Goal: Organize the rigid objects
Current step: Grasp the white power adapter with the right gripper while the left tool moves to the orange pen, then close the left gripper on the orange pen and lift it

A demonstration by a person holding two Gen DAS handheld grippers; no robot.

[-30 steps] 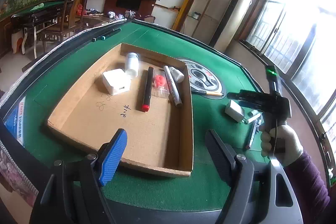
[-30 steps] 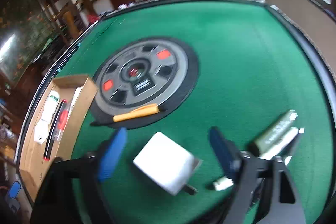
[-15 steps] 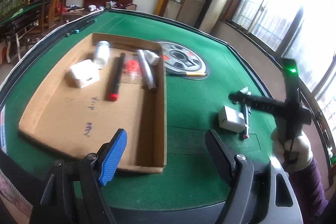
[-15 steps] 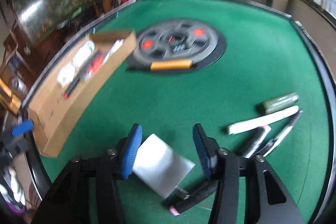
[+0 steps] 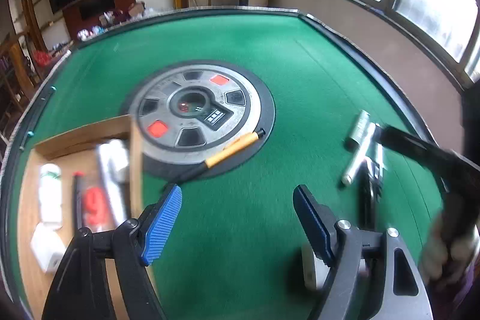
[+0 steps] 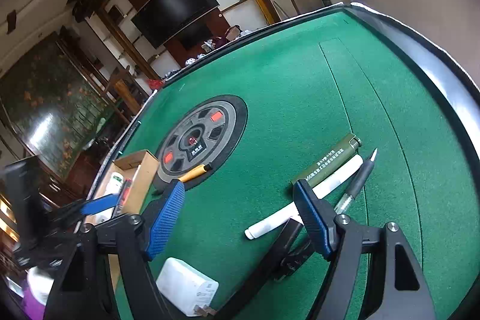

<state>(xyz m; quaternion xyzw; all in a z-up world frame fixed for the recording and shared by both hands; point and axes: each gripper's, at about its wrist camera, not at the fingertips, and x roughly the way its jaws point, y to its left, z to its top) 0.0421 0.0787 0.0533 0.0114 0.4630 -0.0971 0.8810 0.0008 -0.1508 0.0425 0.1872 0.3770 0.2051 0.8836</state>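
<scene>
Right wrist view: right gripper (image 6: 238, 219) released above bare felt; white charger (image 6: 186, 291) lower frame, 2 pens right (touching). Left gripper (image 5: 237, 225) released; cardboard tray (image 5: 136, 146) edge lower left.

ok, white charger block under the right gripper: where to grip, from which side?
Judging from the right wrist view, take the white charger across its two broad flat faces, mid-body, coming from above. It lies flat on the green table, prongs toward the camera, so stay clear of that end. The right gripper is open; whether it spans the block is unclear.
</scene>
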